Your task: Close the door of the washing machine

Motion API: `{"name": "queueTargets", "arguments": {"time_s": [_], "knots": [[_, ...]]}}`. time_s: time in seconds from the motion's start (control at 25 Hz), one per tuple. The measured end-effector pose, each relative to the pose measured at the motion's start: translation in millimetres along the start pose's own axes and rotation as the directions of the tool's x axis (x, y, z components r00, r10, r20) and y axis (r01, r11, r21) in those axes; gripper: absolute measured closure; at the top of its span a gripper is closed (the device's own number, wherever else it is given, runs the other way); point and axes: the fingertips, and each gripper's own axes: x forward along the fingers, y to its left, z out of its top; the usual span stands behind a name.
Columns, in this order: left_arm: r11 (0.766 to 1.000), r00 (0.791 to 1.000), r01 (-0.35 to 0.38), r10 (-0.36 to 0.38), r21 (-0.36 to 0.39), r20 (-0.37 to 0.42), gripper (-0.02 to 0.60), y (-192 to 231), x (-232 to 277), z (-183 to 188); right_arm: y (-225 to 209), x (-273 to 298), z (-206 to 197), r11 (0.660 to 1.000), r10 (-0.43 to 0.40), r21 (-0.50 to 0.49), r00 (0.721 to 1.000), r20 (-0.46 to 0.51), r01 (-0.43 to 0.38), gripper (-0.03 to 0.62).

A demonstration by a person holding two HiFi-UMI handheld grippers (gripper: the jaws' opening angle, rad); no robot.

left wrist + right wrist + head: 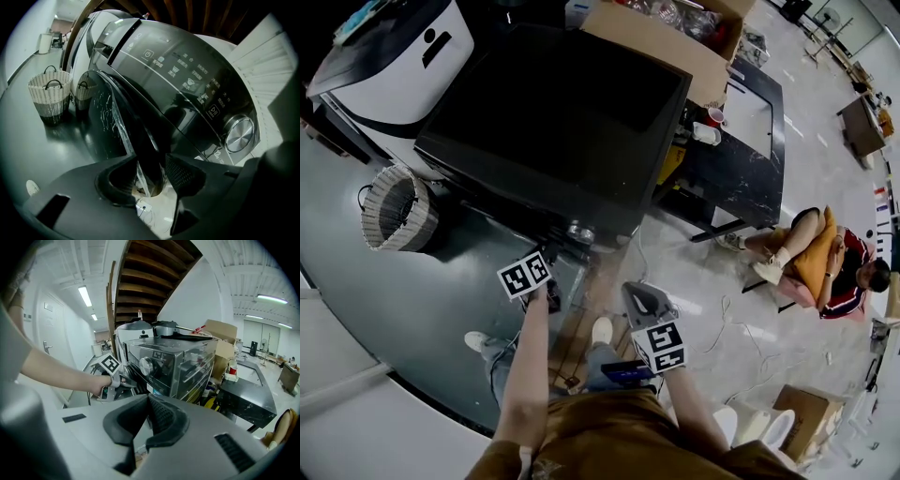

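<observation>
Step in hand: door grasped, swing not yet made. The left gripper (151, 176) is closed on the rim of the dark glass door (140, 136), with the film-wrapped edge between its pads. Contact on both sides is judged, not certain. The door is ajar, standing out from the front of the glossy black washing machine (553, 122), beside the silver control dial (240, 133). The right gripper (148, 404) is held off to the side, jaws together, nothing between them. A white woven basket (49, 96) is on the floor beside the machine, judged clear of the door's arc. Next: the door is to be swung in along its hinge arc. The rim should be let go before a jaw is pinched against the front, then a flat press applied until latched.
</observation>
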Motion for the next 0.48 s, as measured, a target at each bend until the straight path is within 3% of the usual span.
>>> {"name": "queueTargets", "arguments": {"time_s": [0.2, 0.48], "knots": [[0.999, 1.000, 0.016, -0.016, 0.038, 0.020, 0.373, -6, -7, 0, 2, -3, 0, 1.000, 0.000, -0.014, 1.000, 0.006, 0.000, 0.582], [0.973, 0.994, -0.018, -0.008, 0.230, 0.109, 0.423, -17, -45, 18, 11, 2, 21, 0.999, 0.018, -0.045, 0.997, 0.070, -0.014, 0.582]]}}
